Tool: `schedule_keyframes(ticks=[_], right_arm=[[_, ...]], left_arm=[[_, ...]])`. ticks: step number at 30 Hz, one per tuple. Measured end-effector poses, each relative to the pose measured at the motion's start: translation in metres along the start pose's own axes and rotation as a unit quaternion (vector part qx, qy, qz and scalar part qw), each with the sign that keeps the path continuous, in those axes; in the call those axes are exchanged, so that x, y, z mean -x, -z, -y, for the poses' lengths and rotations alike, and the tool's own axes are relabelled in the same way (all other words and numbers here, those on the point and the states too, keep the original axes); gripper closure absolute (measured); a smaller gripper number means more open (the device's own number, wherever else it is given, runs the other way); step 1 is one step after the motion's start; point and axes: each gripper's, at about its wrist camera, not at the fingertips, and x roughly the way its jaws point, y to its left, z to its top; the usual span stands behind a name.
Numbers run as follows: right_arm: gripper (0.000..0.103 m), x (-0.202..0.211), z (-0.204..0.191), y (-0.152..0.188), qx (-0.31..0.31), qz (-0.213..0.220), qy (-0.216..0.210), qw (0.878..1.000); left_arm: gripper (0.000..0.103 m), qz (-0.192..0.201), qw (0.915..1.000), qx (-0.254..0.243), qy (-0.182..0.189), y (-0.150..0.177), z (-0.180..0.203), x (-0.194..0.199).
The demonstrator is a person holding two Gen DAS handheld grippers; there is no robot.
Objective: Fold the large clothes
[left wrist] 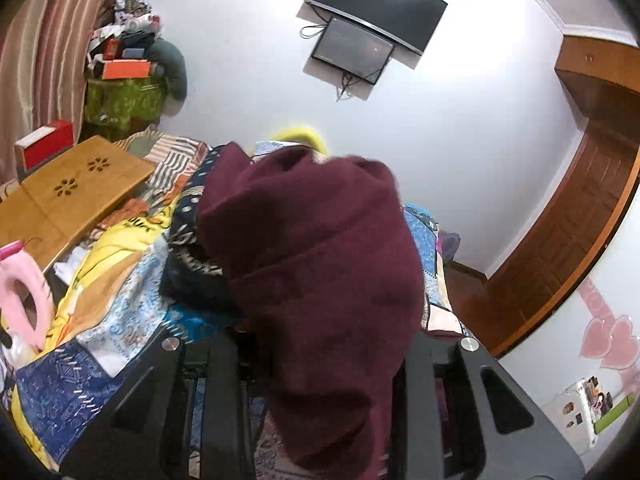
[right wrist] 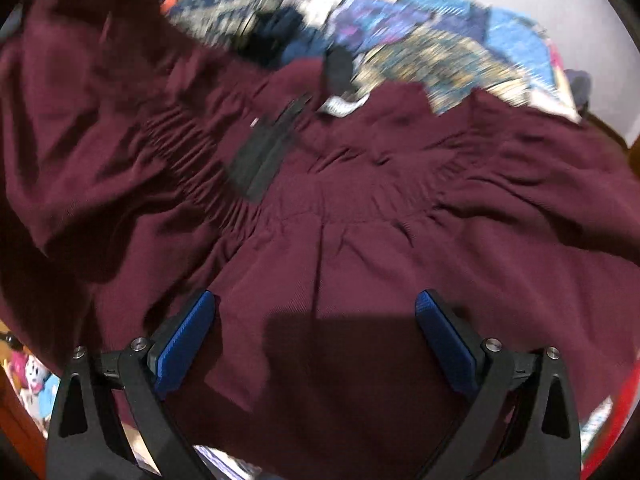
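A large maroon garment [right wrist: 360,208] with an elastic gathered waistband lies spread over the patterned bed cover. My right gripper [right wrist: 316,320] is open, its blue pads [right wrist: 188,340] apart just above the cloth, holding nothing. In the left wrist view the same maroon garment [left wrist: 320,260] hangs bunched in front of the camera and runs down between the fingers of my left gripper [left wrist: 320,380], which is shut on it and holds it lifted. The left fingertips are hidden by the cloth. The black shape on the waistband in the right wrist view [right wrist: 268,152] looks like the left gripper.
A patchwork bed cover [left wrist: 120,320] carries other clothes, a dark patterned one [left wrist: 192,248] among them. A wooden lap table [left wrist: 68,196] stands at the left. A pile of boxes [left wrist: 124,60] is in the corner. A wooden door [left wrist: 560,220] is at the right.
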Motion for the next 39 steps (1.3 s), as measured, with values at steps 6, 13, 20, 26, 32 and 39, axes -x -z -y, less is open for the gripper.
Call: schedule_keyframes(ticks=[6,13,20,26,32,39], right_arm=[[0.004,0.018,0.021,0.004,-0.023,-0.011,-0.088,0.996],[0.004,0.094,0.096,0.035,-0.118,0.107,-0.018,0.987],[0.004,0.130,0.156,0.071,-0.193,0.141,0.042,0.970],[0.004,0.149,0.180,0.103,-0.213,0.152,0.103,0.960],[0.004,0.160,0.178,0.114,-0.224,0.151,0.103,0.957],[0.004,0.173,0.165,0.105,-0.207,0.190,0.079,0.956]], left_arm=[[0.075,-0.005,0.9985,-0.054,-0.005,0.007,0.044,-0.025],[0.075,-0.032,0.9947,-0.088,0.043,0.021,0.108,-0.059],[0.075,-0.131,0.9748,-0.138,0.116,0.081,0.180,-0.107],[0.075,-0.236,0.9447,-0.169,0.152,0.143,0.204,-0.137],[0.047,-0.261,0.9260,-0.202,0.183,0.149,0.201,-0.123],[0.039,-0.255,0.9254,-0.198,0.198,0.132,0.174,-0.081]])
